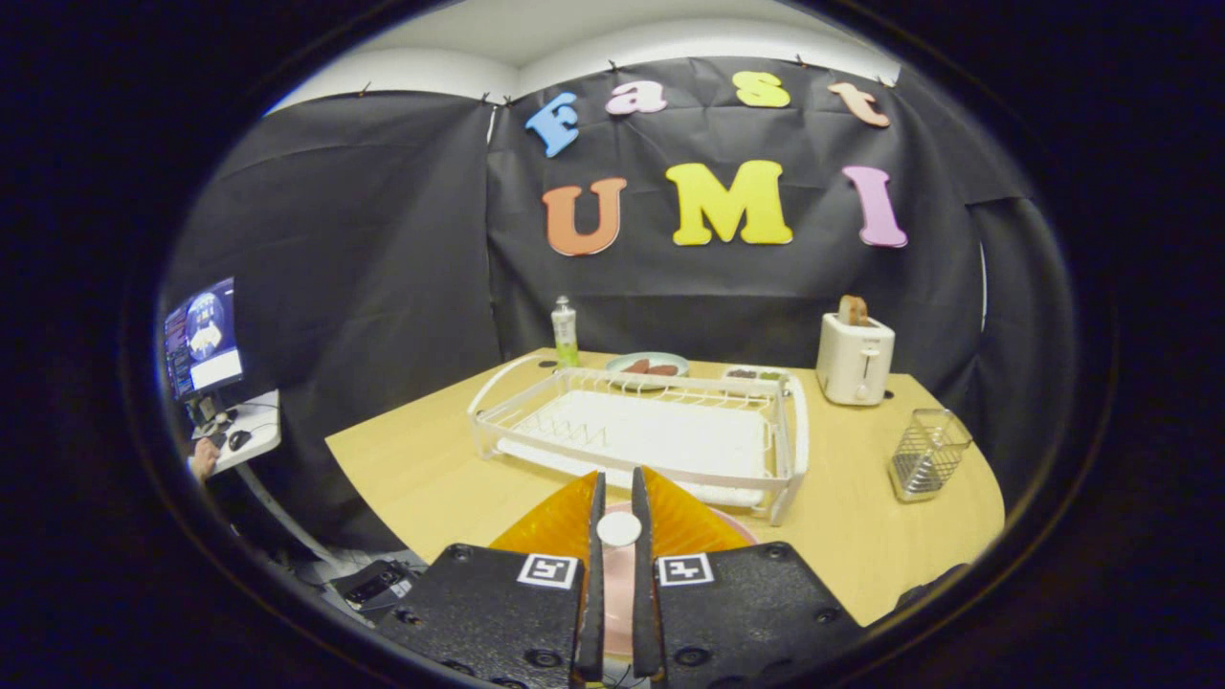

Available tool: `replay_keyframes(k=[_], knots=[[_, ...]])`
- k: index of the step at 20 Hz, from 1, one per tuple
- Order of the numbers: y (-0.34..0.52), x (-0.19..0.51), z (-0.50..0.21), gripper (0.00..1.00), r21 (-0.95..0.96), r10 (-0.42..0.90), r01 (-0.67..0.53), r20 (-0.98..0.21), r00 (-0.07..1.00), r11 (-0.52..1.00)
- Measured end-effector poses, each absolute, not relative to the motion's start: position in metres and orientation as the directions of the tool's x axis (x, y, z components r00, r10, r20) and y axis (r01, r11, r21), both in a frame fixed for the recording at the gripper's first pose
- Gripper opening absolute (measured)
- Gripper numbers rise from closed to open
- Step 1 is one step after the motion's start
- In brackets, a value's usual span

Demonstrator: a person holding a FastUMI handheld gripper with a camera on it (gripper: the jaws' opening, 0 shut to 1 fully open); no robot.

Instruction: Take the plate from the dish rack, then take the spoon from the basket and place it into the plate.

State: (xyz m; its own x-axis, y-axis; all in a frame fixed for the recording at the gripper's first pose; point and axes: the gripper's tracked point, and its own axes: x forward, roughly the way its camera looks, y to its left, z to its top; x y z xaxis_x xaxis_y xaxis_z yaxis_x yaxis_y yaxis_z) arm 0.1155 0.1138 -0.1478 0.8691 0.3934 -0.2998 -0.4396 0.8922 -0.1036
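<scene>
My gripper (618,498) is clamped on the pink plate (729,520) at the desk's (412,478) near edge, the dish rack (639,433) just beyond.

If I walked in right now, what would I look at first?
First, the tongs close up, nearly shut, with a pink plate and a small white disc between them. Just beyond sits the big white dish rack in the middle of the wooden table. Farther back, a white toaster with toast sticking up stands near a wire basket.
</scene>
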Motion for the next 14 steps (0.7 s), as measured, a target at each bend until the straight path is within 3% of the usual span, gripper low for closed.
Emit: replay_keyframes(k=[10,12,14], knots=[[0.09,0.138,-0.161,0.23,-0.058,0.375,-0.428,-0.388,0.842,0.902],[0.076,0.146,-0.157,0.29,-0.079,0.321,-0.377,-0.385,0.865,0.923],[0.065,0.149,-0.144,0.41,-0.107,0.272,-0.326,-0.344,0.899,0.939]])
